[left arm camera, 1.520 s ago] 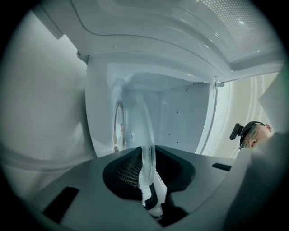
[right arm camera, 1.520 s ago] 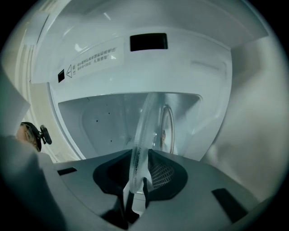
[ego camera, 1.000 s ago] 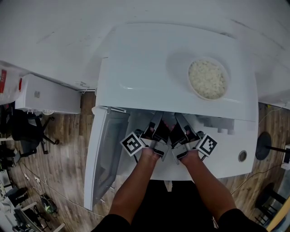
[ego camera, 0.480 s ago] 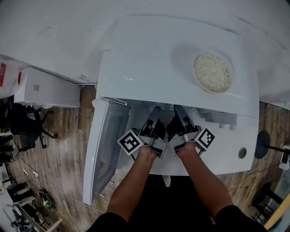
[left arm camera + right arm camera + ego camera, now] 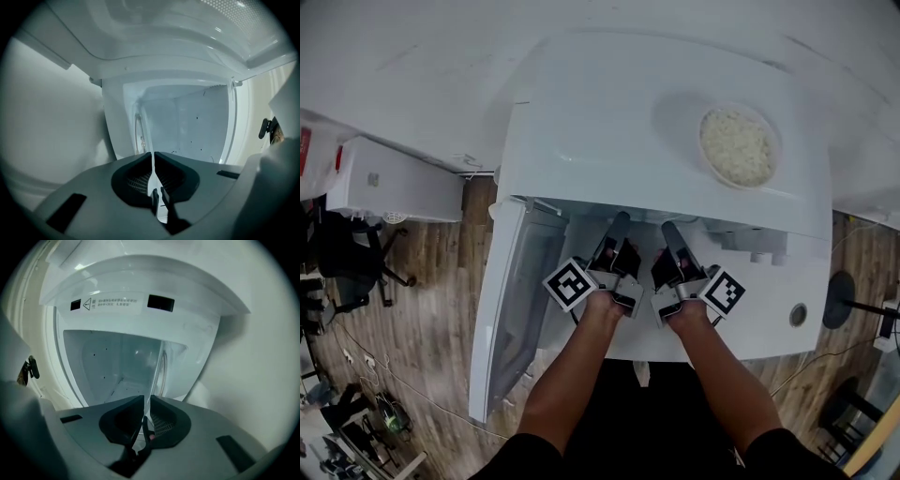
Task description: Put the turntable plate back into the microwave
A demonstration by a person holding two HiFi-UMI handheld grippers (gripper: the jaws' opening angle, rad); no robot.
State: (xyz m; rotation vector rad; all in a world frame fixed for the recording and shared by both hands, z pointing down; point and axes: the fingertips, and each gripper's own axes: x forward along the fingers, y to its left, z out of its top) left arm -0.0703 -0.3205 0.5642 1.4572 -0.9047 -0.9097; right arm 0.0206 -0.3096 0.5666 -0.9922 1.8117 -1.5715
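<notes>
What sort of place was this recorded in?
Likely an office or lab workspace rather than a home kitchen: the microwave stands above wood flooring, and a black office chair sits off to one side.

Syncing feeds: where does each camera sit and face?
Head view: on the head, facing steeply down on the microwave; both forearms, left gripper and right gripper show.
Left gripper view: rides the left gripper, facing into the cavity; its jaws pinch the glass plate.
Right gripper view: likewise from the right gripper.
Shared: gripper views both show plate and cavity.
</notes>
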